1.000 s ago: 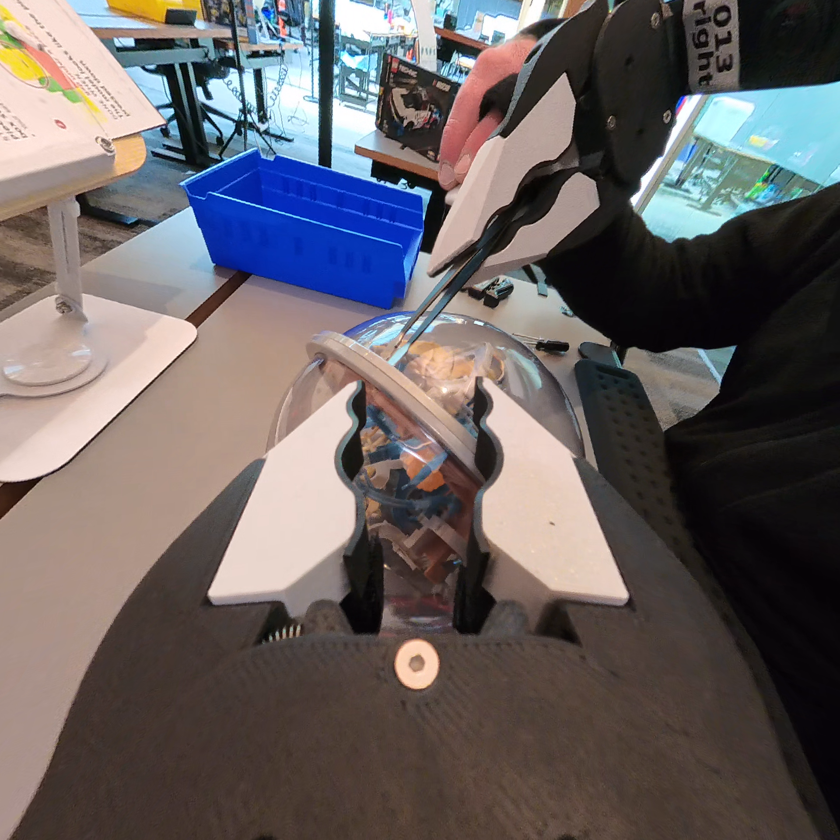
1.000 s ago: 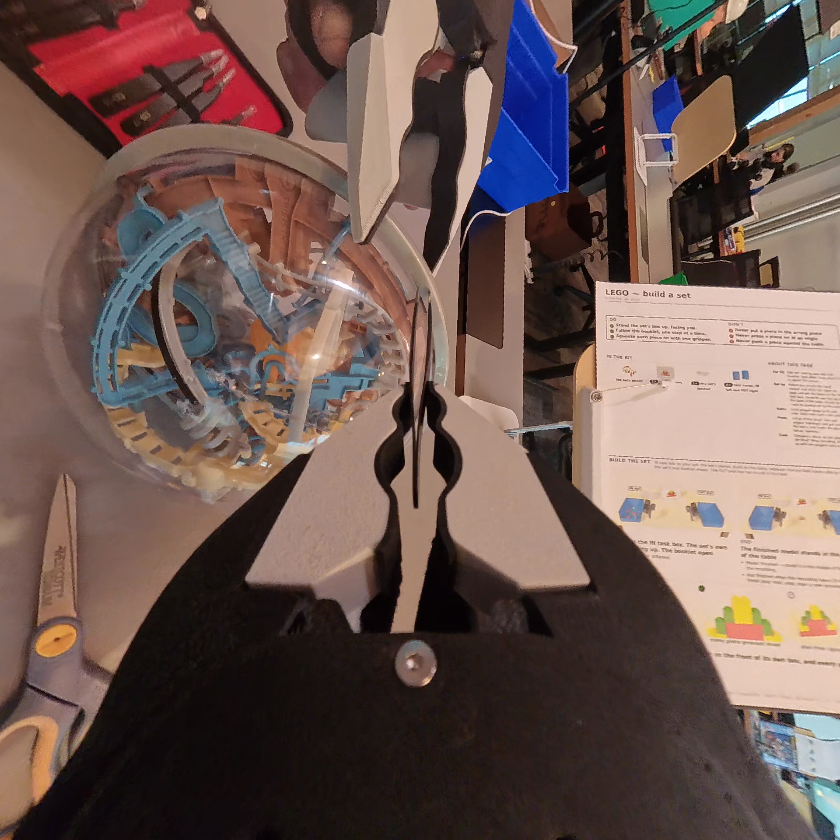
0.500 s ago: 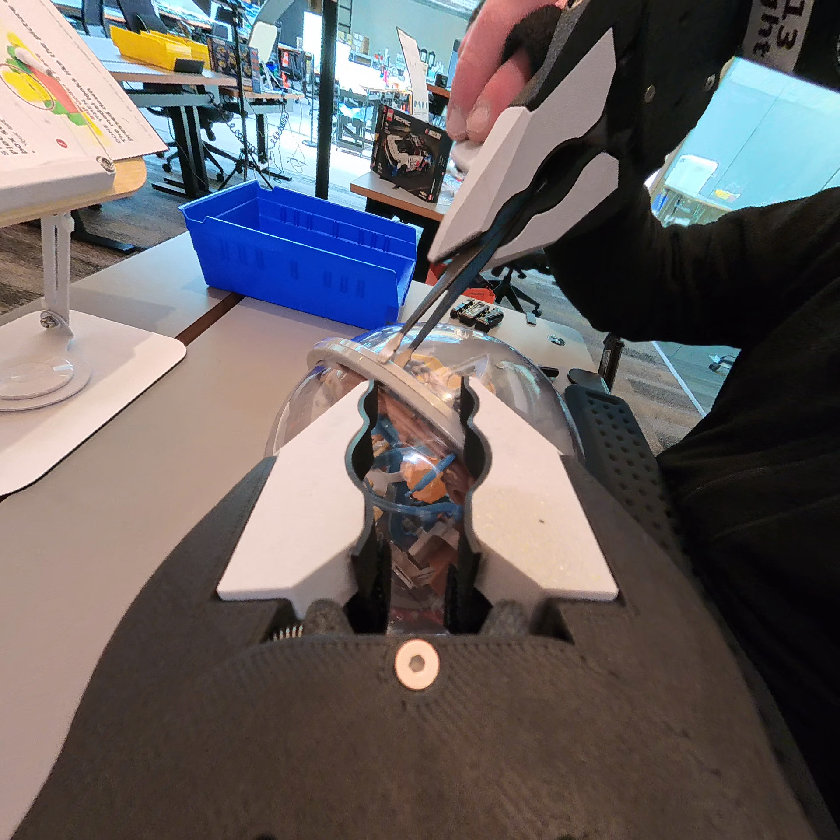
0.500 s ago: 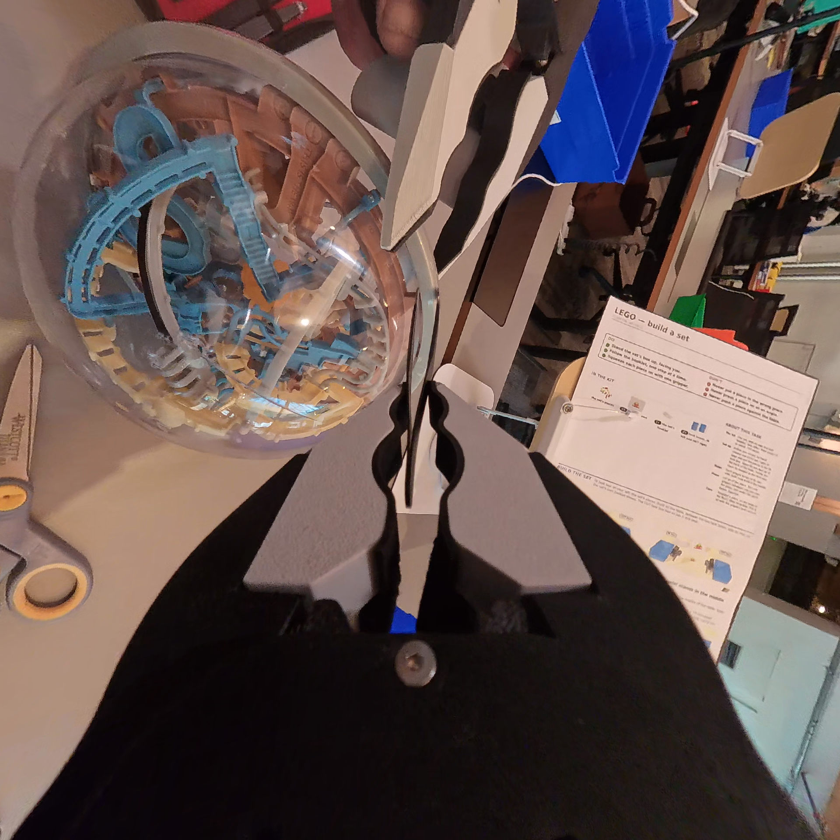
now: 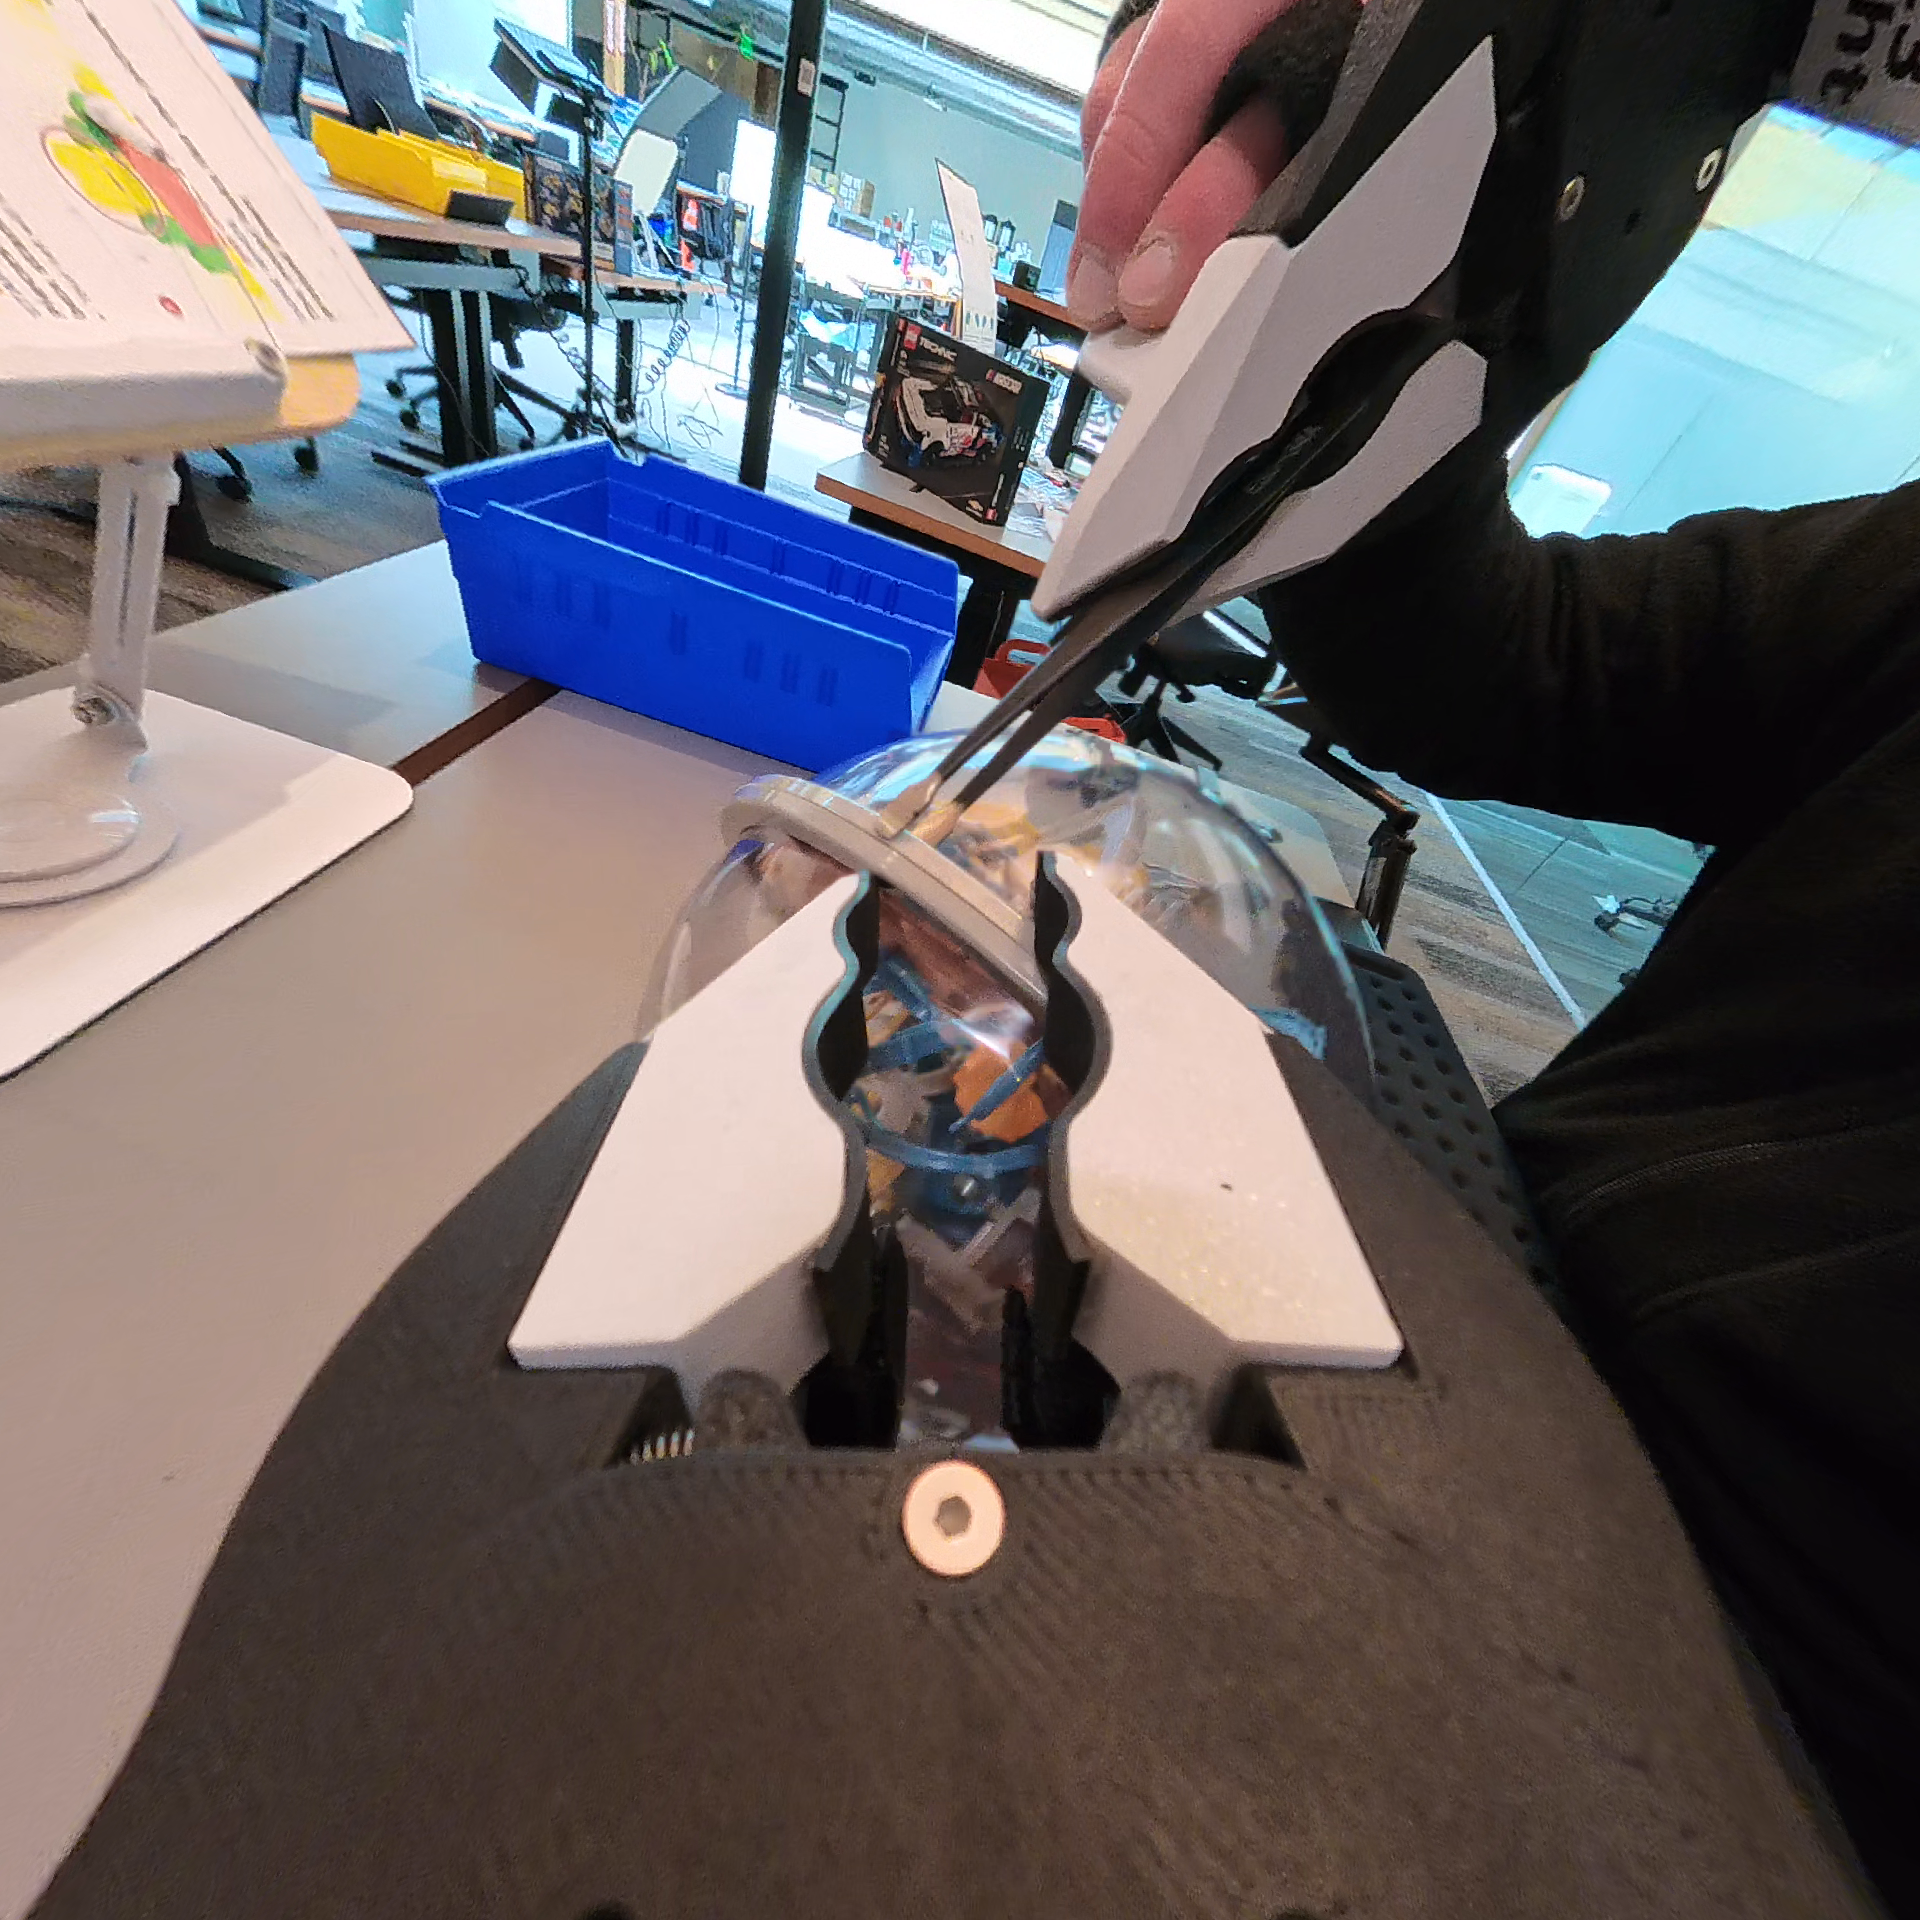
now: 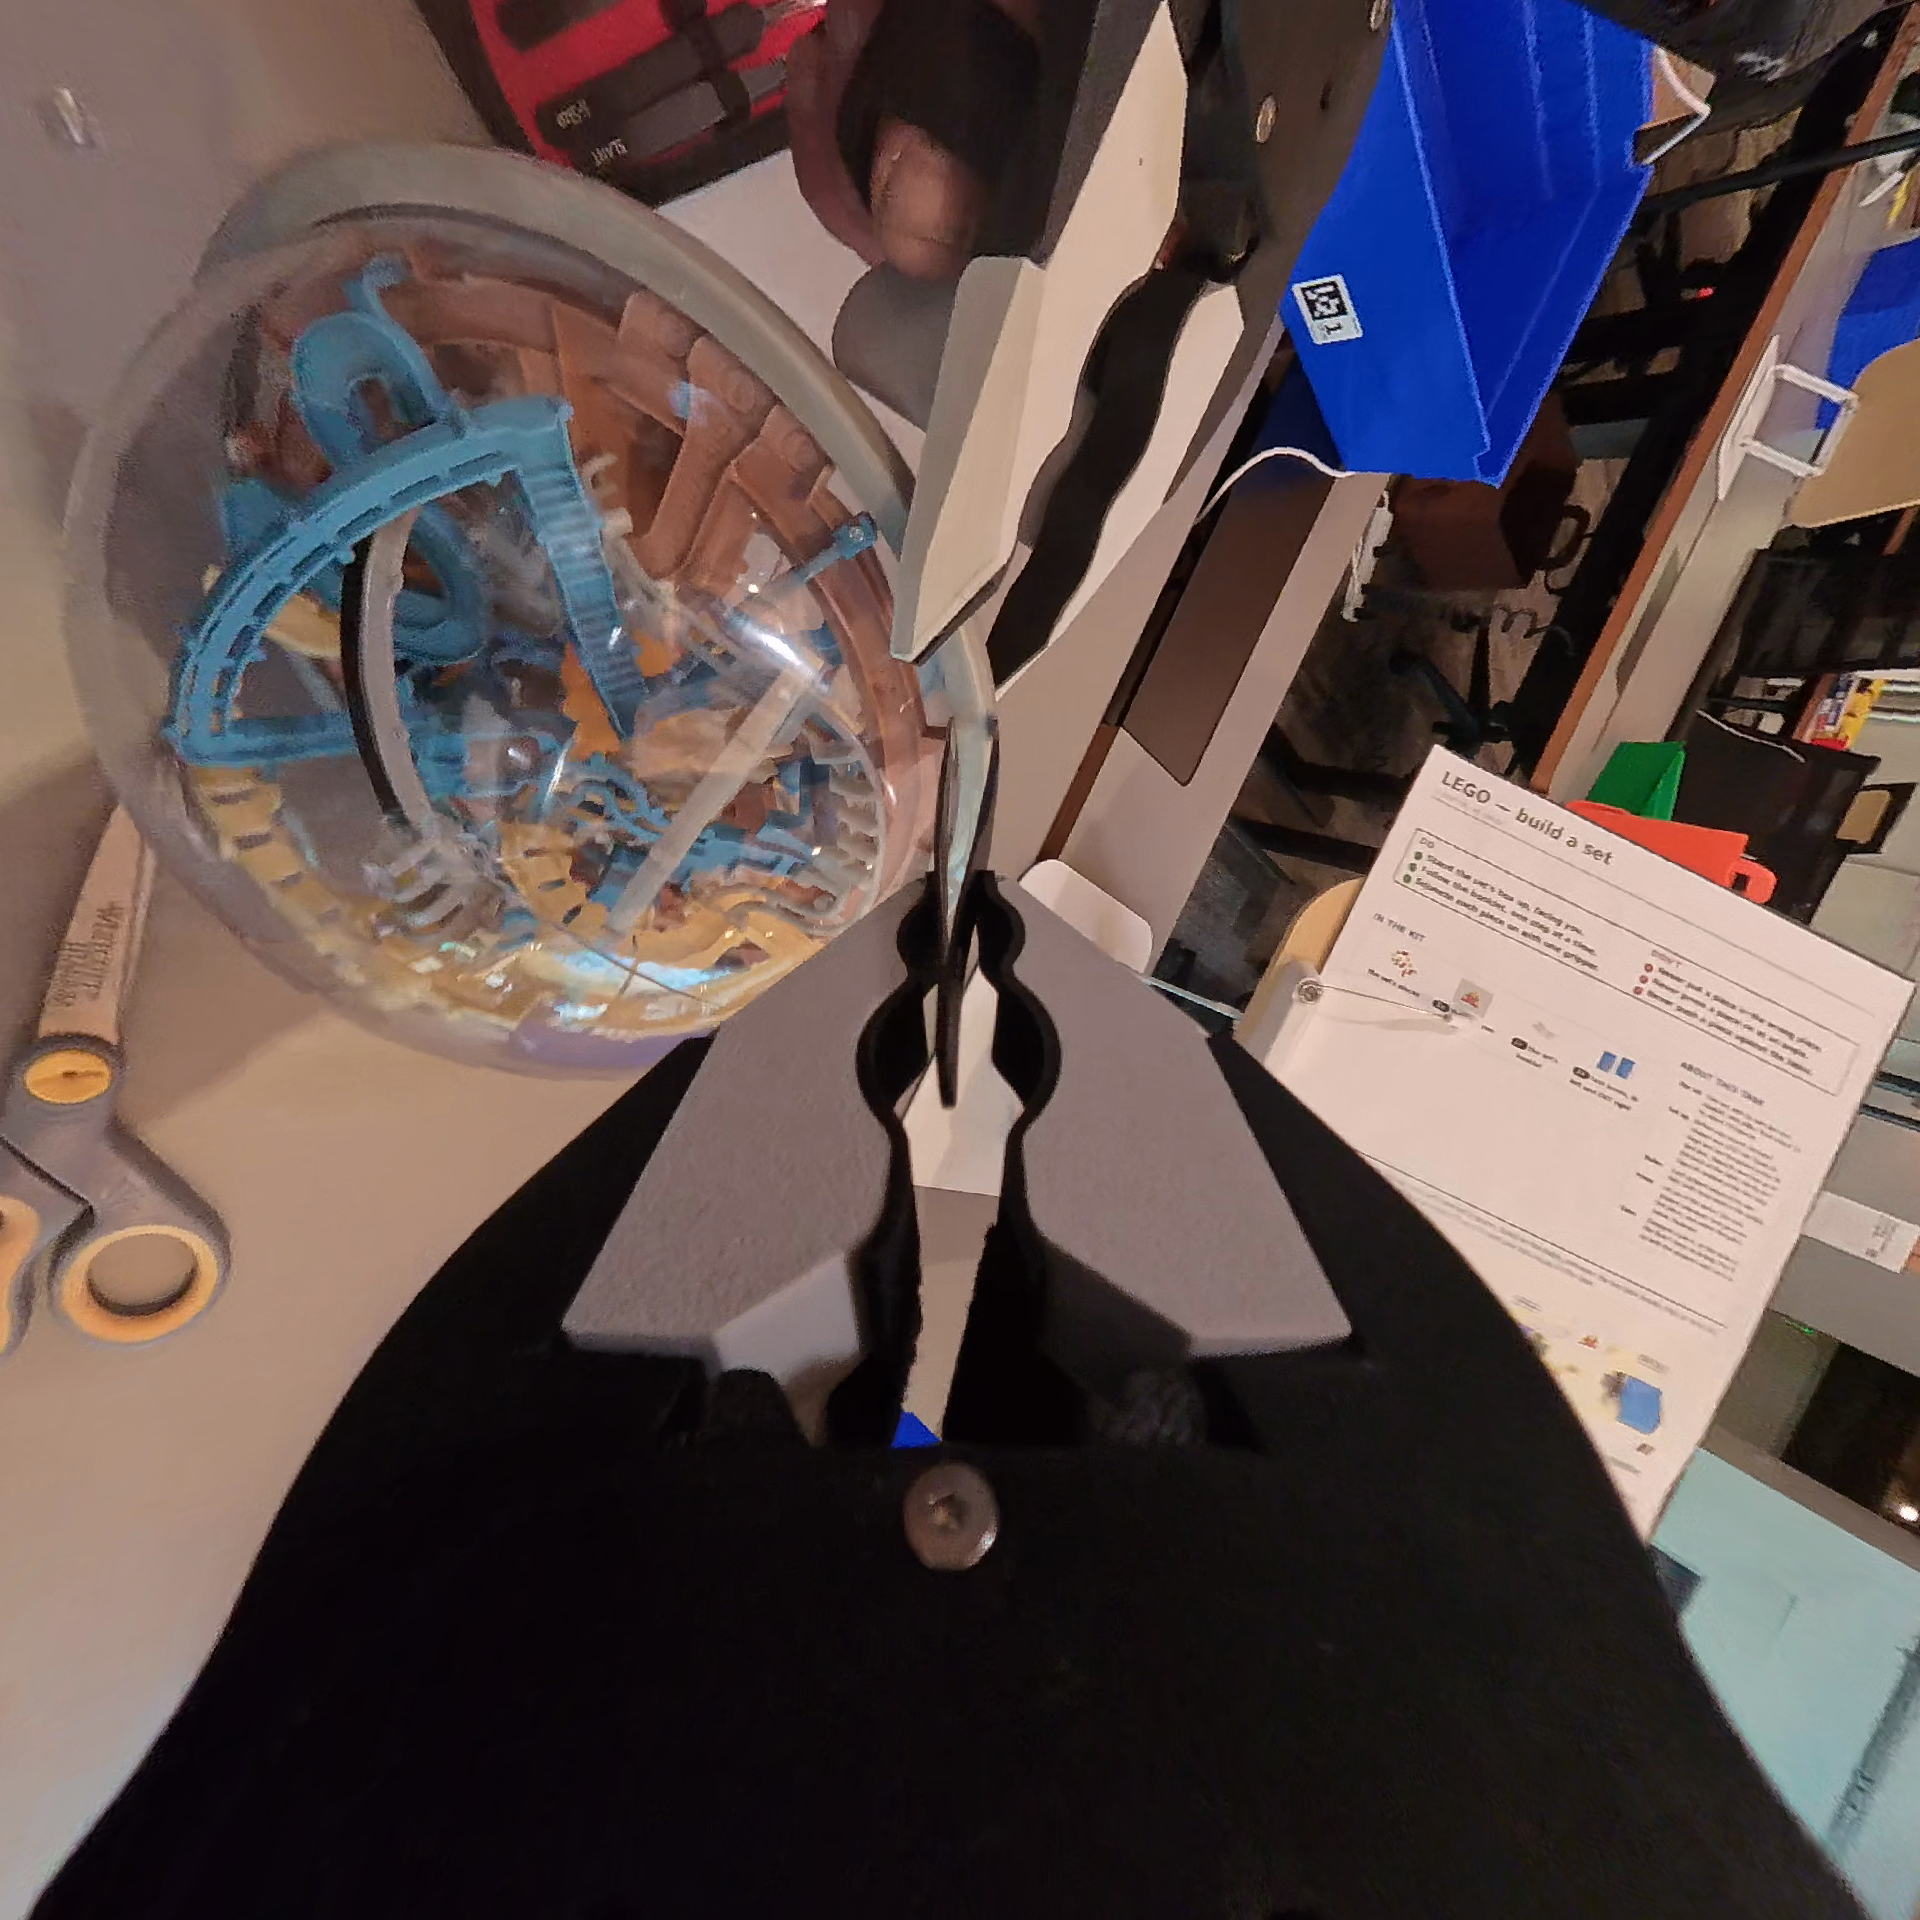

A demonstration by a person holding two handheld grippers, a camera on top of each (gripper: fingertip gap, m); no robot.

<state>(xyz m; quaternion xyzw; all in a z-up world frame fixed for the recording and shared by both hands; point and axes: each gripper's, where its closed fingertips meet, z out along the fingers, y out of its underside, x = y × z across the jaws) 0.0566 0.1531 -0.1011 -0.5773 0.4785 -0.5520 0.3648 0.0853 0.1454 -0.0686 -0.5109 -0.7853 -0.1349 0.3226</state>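
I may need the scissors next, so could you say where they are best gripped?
Probably across the closed blades of the scissors, just past the yellow pivot, coming down from above: they lie flat on the table beside the maze ball, and the blades are narrow, the handle loops wide.

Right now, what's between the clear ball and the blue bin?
Bare grey table in the left wrist view; clear maze ball and blue bin stand apart.

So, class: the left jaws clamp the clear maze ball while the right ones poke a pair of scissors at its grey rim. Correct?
Not quite. The tool is black tweezers, not scissors, as the left wrist view shows; the scissors lie on the table. The clear maze ball and grey rim are right.
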